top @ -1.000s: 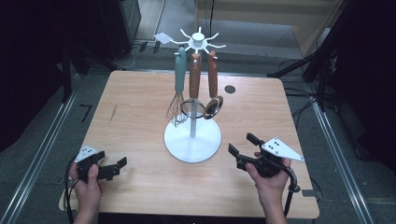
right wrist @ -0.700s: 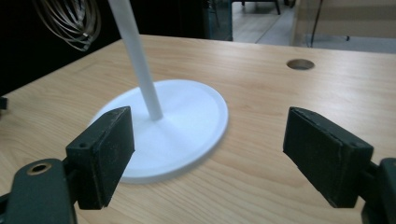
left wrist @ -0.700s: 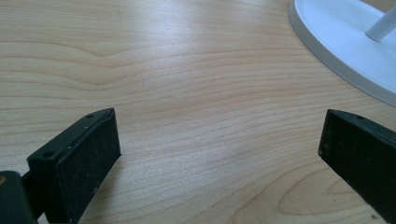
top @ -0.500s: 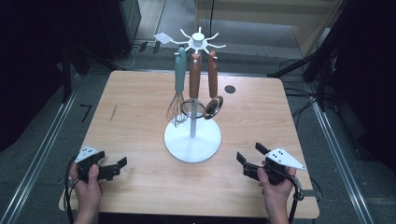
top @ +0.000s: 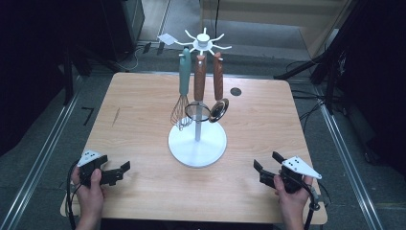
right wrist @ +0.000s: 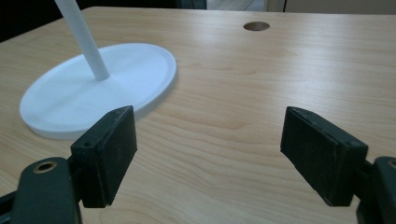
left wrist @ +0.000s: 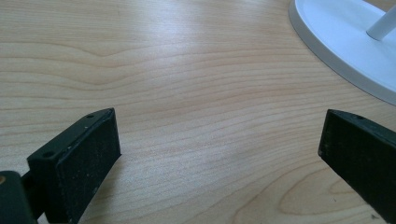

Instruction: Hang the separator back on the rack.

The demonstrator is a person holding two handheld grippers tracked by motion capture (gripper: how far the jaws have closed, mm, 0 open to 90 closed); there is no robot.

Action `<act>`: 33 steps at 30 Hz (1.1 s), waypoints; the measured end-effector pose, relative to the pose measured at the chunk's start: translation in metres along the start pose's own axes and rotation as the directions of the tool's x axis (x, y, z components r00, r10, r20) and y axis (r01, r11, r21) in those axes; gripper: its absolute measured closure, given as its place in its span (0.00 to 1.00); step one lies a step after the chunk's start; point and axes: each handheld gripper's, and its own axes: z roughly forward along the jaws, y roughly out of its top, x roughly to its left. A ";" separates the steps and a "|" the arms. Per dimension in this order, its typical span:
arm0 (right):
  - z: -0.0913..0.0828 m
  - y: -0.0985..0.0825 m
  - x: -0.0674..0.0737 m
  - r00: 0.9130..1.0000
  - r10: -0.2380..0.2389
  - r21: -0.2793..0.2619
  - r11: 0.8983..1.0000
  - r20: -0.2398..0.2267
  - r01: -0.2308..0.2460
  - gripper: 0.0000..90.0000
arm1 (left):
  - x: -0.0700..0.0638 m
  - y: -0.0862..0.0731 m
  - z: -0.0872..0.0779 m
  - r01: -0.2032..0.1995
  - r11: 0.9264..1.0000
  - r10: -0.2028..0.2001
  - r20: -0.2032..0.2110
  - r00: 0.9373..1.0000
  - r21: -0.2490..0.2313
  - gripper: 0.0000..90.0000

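A white utensil stand [top: 197, 143] rises from the middle of the wooden table [top: 134, 100]. From its top hooks hang a teal-handled whisk [top: 184, 76], a wood-handled strainer [top: 198, 72] and a wood-handled ladle [top: 218, 76]. My left gripper [top: 123, 171] is open, low over the near left corner, with nothing between its jaws. My right gripper [top: 266, 162] is open near the front right edge and holds nothing. In the left gripper view, the left gripper [left wrist: 219, 154] faces bare wood, with the stand's base [left wrist: 341, 42] at top right. The right gripper [right wrist: 210, 144] points at the stand's base [right wrist: 93, 88] and pole [right wrist: 84, 37].
A round cable hole [top: 235, 91] sits in the table's far right part, also seen as a dark hole [right wrist: 256, 26]. A white tag [top: 166, 38] hangs from one hook of the stand. Dark floor and metal rails surround the table.
My right gripper has drawn back toward the near right corner of the table, away from the stand. The left gripper has stayed put.
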 end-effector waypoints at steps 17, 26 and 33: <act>-0.034 -0.022 -0.049 0.995 0.009 0.032 0.999 0.099 -0.012 0.22 | -0.003 -0.001 -0.001 -0.029 1.000 0.029 -0.018 0.999 -0.006 0.00; -0.048 -0.034 -0.084 0.985 0.031 0.034 0.999 0.167 -0.037 0.20 | -0.007 -0.002 -0.003 -0.054 0.998 0.052 -0.054 0.997 -0.039 0.00; -0.054 -0.039 -0.098 0.984 0.060 0.030 0.997 0.169 -0.066 0.19 | -0.011 -0.005 -0.007 -0.083 0.991 0.072 -0.113 0.991 -0.102 0.00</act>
